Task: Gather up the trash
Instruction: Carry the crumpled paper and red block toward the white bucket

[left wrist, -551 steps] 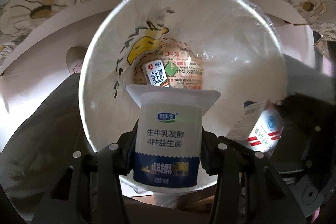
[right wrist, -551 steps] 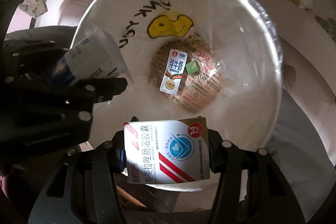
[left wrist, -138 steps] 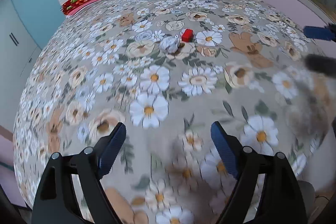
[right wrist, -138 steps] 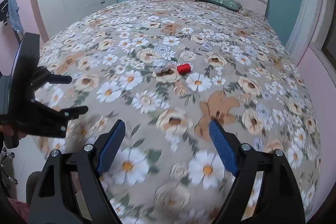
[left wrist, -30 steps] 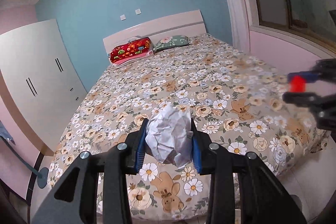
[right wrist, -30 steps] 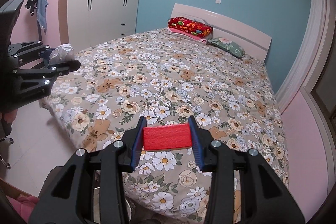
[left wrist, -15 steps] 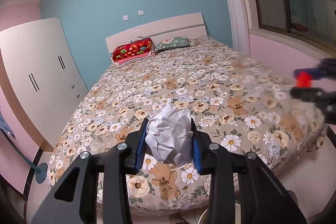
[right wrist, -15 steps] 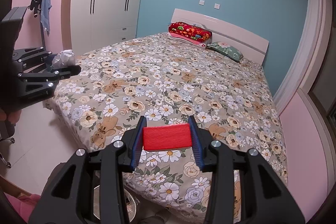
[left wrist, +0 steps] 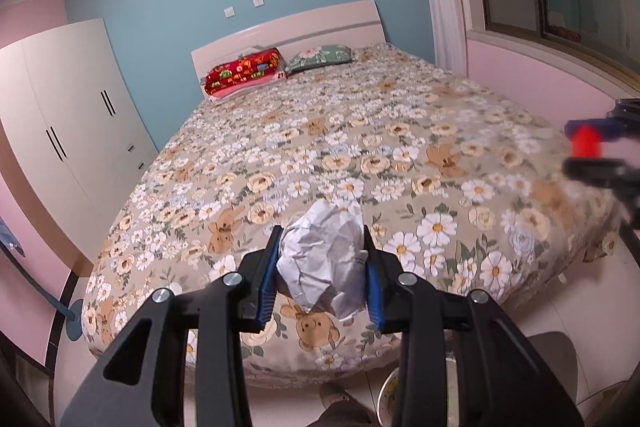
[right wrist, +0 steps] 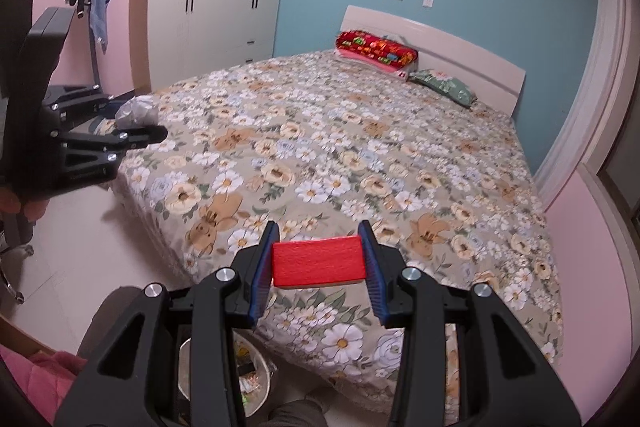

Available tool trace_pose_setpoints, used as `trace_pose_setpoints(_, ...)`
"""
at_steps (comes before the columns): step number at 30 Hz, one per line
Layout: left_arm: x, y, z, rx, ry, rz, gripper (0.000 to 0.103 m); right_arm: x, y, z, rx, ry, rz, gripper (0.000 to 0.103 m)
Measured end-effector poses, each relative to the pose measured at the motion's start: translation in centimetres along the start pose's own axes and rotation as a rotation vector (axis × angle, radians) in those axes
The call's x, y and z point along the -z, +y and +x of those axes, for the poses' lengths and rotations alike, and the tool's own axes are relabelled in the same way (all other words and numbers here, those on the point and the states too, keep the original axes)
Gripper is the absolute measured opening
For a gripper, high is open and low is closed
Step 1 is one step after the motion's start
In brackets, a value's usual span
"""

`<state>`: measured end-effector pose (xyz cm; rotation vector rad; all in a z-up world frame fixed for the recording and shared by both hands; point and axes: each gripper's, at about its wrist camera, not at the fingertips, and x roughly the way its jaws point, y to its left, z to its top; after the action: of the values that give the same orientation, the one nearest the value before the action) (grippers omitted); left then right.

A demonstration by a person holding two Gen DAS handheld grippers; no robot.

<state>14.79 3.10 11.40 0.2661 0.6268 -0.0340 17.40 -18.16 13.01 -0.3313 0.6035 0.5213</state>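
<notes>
a: while both hands are standing off the foot of the bed [left wrist: 400,155], what is the left gripper [left wrist: 322,269] carrying?

b: it is pinching a crumpled paper ball [left wrist: 322,263] between its blue pads, squeezing it narrow so that it cannot drop in transit.

a: and the right gripper [right wrist: 319,261]?

b: it is clamping a red block [right wrist: 319,261] flat across its short ends, jaws narrow, block level.

a: where is the trash going?

b: a lined bin [right wrist: 256,373] is showing on the floor below the right gripper, just beside the bed's edge. both grippers are tilting downward, likely lining up for the drop. neither item is over the bin yet.
</notes>
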Motion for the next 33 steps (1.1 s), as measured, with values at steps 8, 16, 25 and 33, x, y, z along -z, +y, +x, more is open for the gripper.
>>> trace_pose_setpoints(8,4.5,-1.4,3.4,0.078,0.098,0.007,0.038,4.6,2.0,3.8,-0.070,0.076,0.015,0.042)
trace_pose_setpoints(16,9.1,-3.2,7.4,0.127,0.205,0.005,0.038,8.8,3.6,8.5,-0.139,0.162,0.043,0.042)
trace_pose_setpoints(25,14.8,-4.9,11.8,0.186,0.351,-0.007,0.038,13.9,4.7,13.6,-0.226,0.286,0.093,0.042)
trace_pose_setpoints(33,19.5,-7.1,15.1,0.238,0.471,-0.004,0.038,19.1,7.1,18.3,-0.302,0.412,0.117,0.042)
